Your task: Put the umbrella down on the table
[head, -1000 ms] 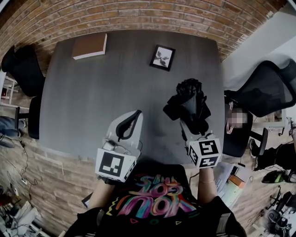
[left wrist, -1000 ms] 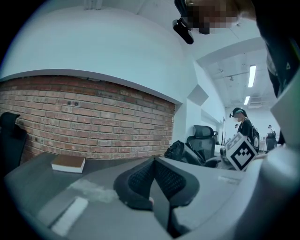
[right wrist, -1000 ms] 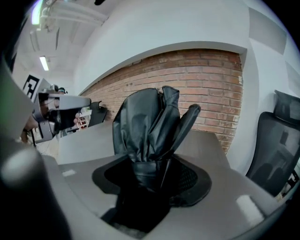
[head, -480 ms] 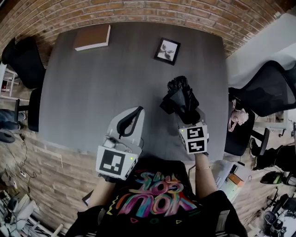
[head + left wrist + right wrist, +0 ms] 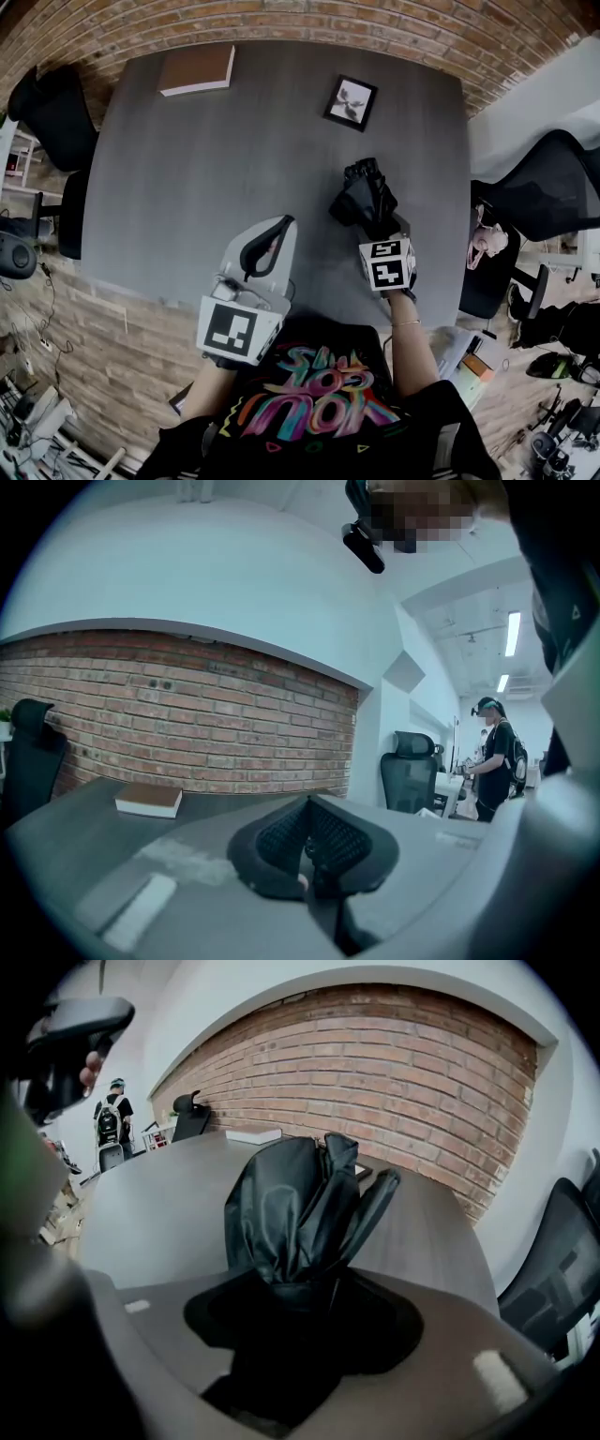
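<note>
While the right claw (image 5: 373, 227) squeezes one end of the folded black cloth umbrella (image 5: 366, 195), the umbrella hangs low over the big dark grey table (image 5: 206, 159), near its 4 o'clock side. I cannot tell if it touches. The left claw (image 5: 279, 225), at 6 o'clock, is closed with nothing in it.

Counted: one table (image 5: 187, 169), one umbrella (image 5: 366, 199), one book (image 5: 197, 70) at 11 o'clock, one framed picture (image 5: 351, 101) at 1 o'clock. Two office chairs (image 5: 42, 117) (image 5: 548, 183). Two grippers: left gripper (image 5: 279, 225), right gripper (image 5: 380, 232).
</note>
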Demonstrator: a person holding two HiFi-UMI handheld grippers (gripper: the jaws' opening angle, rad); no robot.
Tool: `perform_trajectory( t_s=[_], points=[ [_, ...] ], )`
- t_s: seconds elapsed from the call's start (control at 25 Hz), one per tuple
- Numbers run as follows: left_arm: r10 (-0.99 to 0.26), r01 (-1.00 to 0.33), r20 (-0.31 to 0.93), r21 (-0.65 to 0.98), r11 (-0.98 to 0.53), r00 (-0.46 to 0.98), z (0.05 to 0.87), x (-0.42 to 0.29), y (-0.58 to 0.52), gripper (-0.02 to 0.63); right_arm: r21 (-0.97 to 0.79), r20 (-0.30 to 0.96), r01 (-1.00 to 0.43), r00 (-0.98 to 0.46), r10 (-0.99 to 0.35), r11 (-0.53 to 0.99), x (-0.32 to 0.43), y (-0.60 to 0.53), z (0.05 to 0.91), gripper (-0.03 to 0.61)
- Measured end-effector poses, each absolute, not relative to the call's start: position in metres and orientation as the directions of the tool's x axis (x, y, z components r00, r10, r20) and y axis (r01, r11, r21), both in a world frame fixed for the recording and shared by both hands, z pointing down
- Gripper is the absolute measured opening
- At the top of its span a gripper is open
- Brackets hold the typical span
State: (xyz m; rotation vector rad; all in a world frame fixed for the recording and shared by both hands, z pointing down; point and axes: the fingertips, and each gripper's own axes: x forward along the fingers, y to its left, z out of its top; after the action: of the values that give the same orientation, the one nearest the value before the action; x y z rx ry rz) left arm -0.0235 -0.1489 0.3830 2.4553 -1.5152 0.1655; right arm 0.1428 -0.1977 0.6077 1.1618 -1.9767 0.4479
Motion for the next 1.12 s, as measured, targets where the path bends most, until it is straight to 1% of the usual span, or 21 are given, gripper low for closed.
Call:
perform_trajectory(
  t_s=[0.24,0.48,0.64,0.8,1.12],
  points=[
    [-0.862,-0.891,0.228,0.157,-0.426,0.453,0.385,-0.026,-0.151,0.002,0.094,0.797,-0.854,-0.244,-0.553,0.512,0.145,-0.199,0.625,0.247],
    [-0.856,-0.883,0.221,0.162,-0.441,0.468,0.384,-0.023,-0.153,0.002,0.092,0.814,-0.859,-0.227,-0.535,0.504,0.15,-0.203,0.63,0.265],
    [-0.85,-0.877,0.22,0.163,-0.452,0.479,0.384,-0.019,-0.153,0.001,0.131,0.8,-0.85,-0.214,-0.561,0.51,0.151,-0.203,0.63,0.281],
    [-0.848,-0.874,0.215,0.166,-0.458,0.485,0.383,-0.018,-0.153,0.002,0.162,0.772,-0.855,-0.201,-0.603,0.493,0.153,-0.201,0.625,0.282],
    [-0.846,-0.871,0.211,0.166,-0.463,0.49,0.382,-0.019,-0.155,0.002,0.137,0.708,-0.882,-0.231,-0.667,0.452,0.158,-0.192,0.602,0.276]
  ],
)
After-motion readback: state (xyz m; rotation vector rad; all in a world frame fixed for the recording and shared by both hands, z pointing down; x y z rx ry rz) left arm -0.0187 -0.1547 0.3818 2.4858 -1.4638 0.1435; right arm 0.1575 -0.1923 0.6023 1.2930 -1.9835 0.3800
